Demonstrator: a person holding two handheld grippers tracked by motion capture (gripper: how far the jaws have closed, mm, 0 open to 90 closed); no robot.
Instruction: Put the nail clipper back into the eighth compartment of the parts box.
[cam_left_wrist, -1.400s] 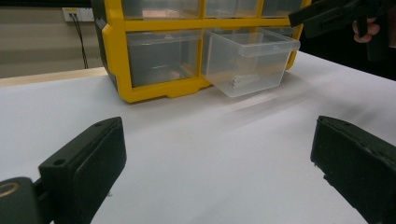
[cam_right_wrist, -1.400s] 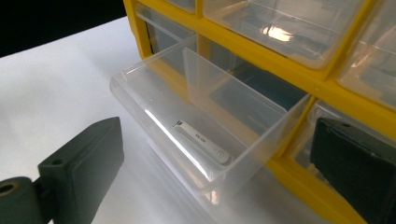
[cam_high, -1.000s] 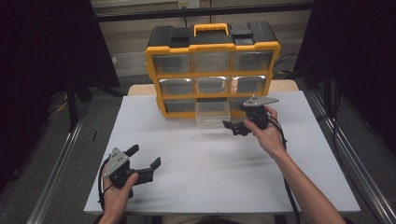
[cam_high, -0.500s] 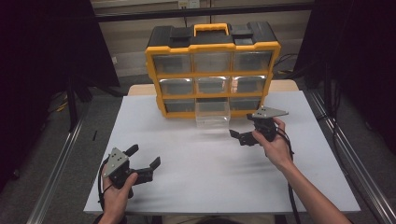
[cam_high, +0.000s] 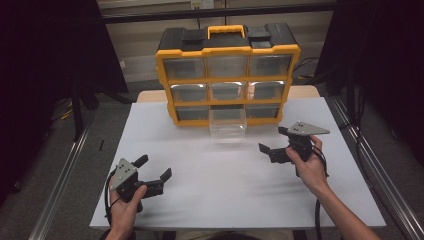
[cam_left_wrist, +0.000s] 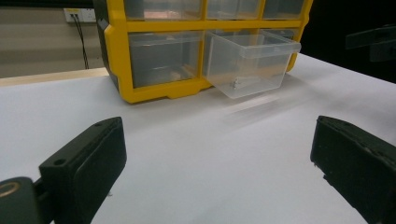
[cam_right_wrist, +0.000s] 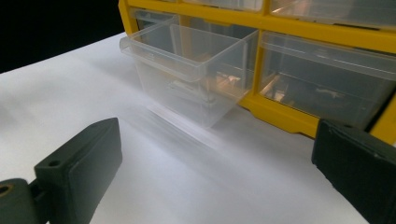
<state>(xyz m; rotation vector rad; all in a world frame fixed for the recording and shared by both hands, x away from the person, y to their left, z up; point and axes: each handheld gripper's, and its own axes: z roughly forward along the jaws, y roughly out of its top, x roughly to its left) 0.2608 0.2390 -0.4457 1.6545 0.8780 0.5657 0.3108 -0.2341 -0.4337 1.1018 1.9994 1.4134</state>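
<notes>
One yellow drawer cabinet (cam_high: 227, 75) stands on one white tabletop (cam_high: 225, 190). It has nine clear drawers, one drawer (cam_high: 228, 122) pulled out. Two hand-held grippers: left (cam_high: 152, 172), right (cam_high: 274, 142).

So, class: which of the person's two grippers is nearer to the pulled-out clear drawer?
Right. The right gripper sits just to the right of the clear drawer, slightly nearer the person. The left gripper is farther off, down by the table's near left.

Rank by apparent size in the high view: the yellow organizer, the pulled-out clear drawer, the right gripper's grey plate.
1. Yellow organizer, largest by far.
2. Pulled-out clear drawer.
3. Grey plate on the right gripper, close to the drawer's size, so this order is unsure.
</notes>
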